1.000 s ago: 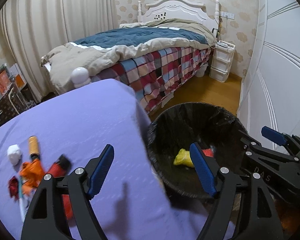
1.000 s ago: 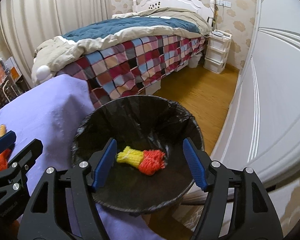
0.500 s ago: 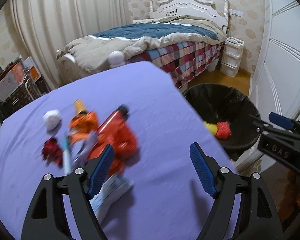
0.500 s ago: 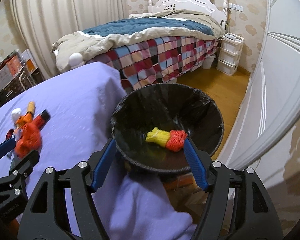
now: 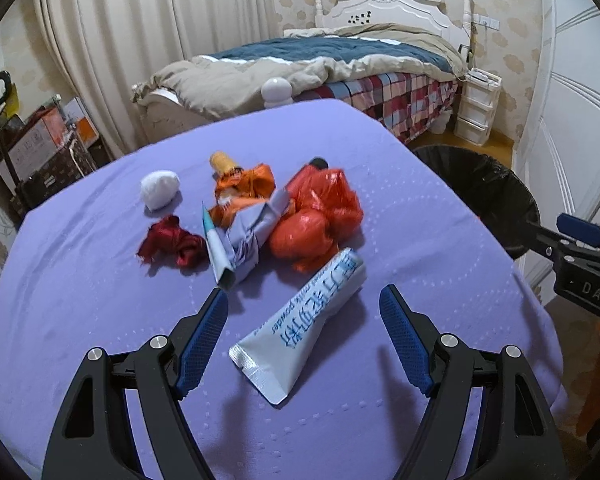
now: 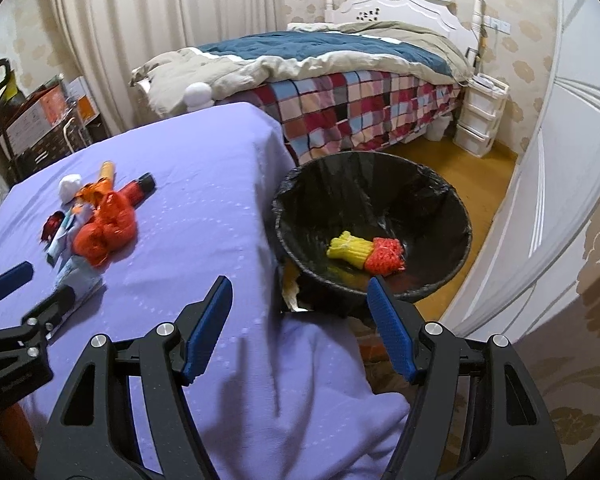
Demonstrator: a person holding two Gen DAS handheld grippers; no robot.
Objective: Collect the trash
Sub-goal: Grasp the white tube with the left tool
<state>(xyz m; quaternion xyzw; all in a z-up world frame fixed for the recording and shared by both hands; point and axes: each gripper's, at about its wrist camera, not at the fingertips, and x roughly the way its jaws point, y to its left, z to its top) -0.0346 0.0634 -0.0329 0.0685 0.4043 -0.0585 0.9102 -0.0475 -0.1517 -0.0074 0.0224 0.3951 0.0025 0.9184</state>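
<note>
A: What is seen around the purple-covered table [image 5: 420,248]?

B: A heap of trash is spread on it: a white paper ball [image 5: 159,189], a dark red scrap [image 5: 171,245], an orange wrapper [image 5: 245,188], a crumpled red plastic bag [image 5: 316,216], a pale folded wrapper [image 5: 239,240] and a silver sachet [image 5: 304,320] lying nearest. A black-lined bin [image 6: 374,228] is set on the floor just beside the table edge, with a yellow and red bundle [image 6: 366,254] inside. A bed [image 6: 320,64] is seen behind.

A: And the tools?

B: The left gripper [image 5: 303,338] is held wide apart above the sachet, with nothing gripped. The right gripper [image 6: 300,326] is likewise spread and empty, over the table's corner, and the bin is seen just past its tips.
</note>
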